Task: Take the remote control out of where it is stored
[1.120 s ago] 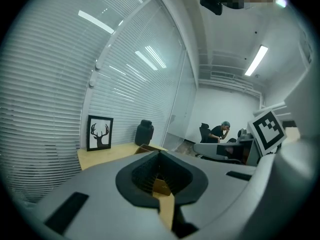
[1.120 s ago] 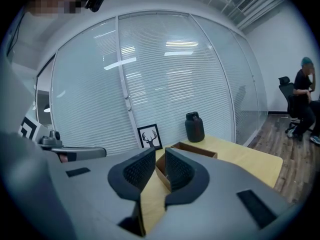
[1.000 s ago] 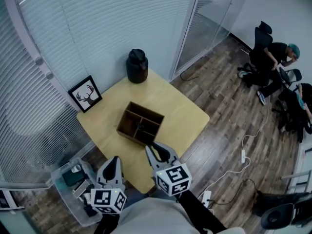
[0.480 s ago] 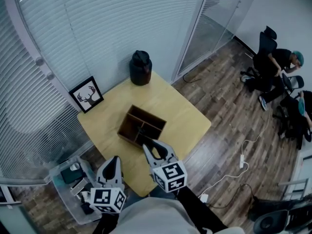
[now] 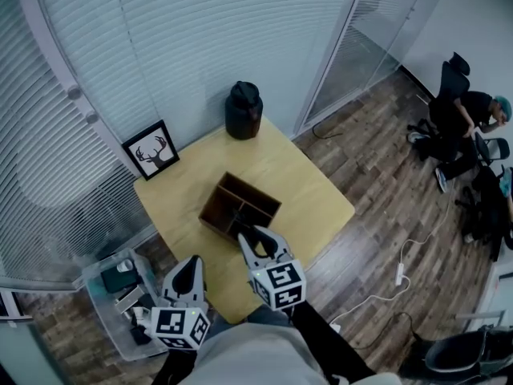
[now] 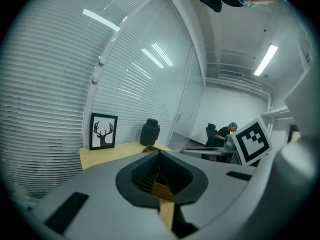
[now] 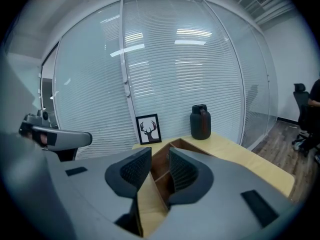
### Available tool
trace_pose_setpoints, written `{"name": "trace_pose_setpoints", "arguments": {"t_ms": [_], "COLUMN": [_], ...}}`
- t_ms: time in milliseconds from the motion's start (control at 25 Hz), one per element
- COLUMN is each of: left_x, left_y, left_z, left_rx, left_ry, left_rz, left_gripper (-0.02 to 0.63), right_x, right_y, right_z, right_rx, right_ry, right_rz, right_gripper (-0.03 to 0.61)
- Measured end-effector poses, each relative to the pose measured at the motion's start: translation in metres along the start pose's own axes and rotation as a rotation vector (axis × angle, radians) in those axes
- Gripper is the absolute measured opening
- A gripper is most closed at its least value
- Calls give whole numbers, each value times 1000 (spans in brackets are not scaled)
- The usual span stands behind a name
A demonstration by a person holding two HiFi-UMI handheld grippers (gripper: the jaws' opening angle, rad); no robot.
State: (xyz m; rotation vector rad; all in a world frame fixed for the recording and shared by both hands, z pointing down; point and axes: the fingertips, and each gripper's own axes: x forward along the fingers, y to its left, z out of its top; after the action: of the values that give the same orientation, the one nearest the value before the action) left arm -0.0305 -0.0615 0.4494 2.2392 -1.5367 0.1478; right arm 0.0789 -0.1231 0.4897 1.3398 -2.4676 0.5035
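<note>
Right tongs (image 5: 255, 235) spread, empty, tips at the near edge of the wooden box (image 5: 255, 190). Left tongs (image 5: 190, 265) pressed together, hanging back to their left. Remote control can't be made out in the box's dark compartments.

The worktop (image 5: 309, 195) at mid-frame is pale yellow wood. On it, the divided box (image 5: 253, 191) is dark brown, the jug (image 5: 244, 111) toward the top is black, and the framed picture (image 5: 151, 151) at upper left shows a black stag's head on white inside a black frame. The left gripper (image 5: 192, 265) and right gripper (image 5: 255, 236) at the bottom are grey with black ribbed pads (their cubes carry black squares on white). The floor (image 5: 377, 175) is streaky brown planks; the blinds (image 5: 160, 38) are pale grey horizontal slats.
</note>
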Motion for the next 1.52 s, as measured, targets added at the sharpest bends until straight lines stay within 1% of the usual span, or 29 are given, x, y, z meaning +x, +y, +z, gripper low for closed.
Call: {"name": "trace_pose_setpoints", "arguments": {"t_ms": [440, 840, 1520], "left_x": [3, 6, 8], "left_y": [3, 10, 24], "left_z": [5, 4, 7], "left_rx": [-5, -17, -19], "left_ry": [-11, -13, -9], "left_rz": [15, 26, 46], "left_gripper": [8, 8, 8], "right_x": [15, 28, 50], "right_y": [-8, -10, -13], "right_z": [-9, -15, -23], "right_rx": [-4, -57, -71], "right_ry": [18, 56, 95], "right_rz": [-6, -12, -33], "right_gripper": [91, 101, 101]}}
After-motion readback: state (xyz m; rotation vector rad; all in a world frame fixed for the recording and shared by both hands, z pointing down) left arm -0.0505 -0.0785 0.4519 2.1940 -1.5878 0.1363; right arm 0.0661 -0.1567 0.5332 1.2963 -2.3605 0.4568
